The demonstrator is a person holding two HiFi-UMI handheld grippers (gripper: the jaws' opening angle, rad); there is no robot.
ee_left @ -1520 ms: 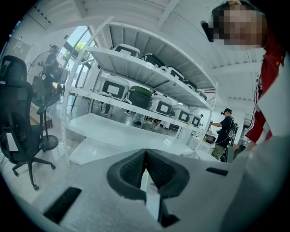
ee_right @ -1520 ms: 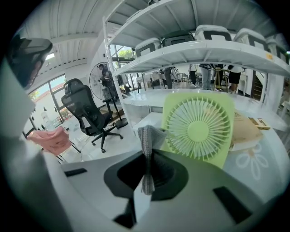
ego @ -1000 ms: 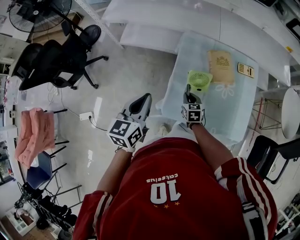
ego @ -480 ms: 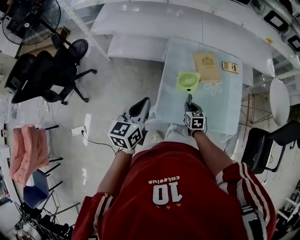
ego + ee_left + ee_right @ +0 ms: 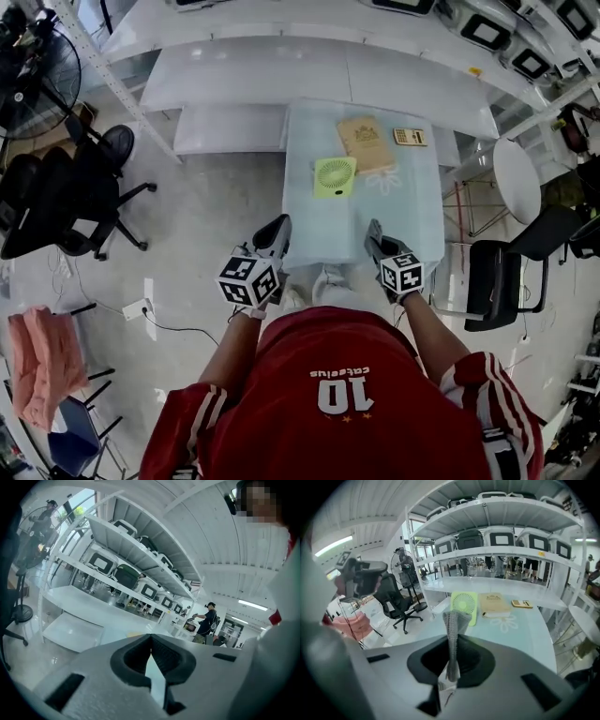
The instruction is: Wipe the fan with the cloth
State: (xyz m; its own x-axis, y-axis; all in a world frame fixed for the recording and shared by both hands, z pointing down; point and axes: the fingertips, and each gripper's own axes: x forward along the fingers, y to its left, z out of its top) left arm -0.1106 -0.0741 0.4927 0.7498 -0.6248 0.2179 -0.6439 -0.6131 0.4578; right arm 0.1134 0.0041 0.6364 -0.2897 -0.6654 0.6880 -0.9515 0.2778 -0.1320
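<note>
**Right gripper** (image 5: 451, 641): clamped on a strip of grey cloth (image 5: 453, 620), which stands up between the jaws.

**Left gripper** (image 5: 150, 637): jaws pressed together, nothing held.

**Step judged:** approach; wiping not yet begun.

**Next move called for:** the cloth to be carried toward 11 o'clock and laid on the grille.

**Fan** (image 5: 335, 175): small, green, square-framed, round grille uppermost. It is laid flat on the pale table (image 5: 333, 230), well apart from both grippers. A book (image 5: 364, 142) is set just beside it at 1 o'clock.
</note>
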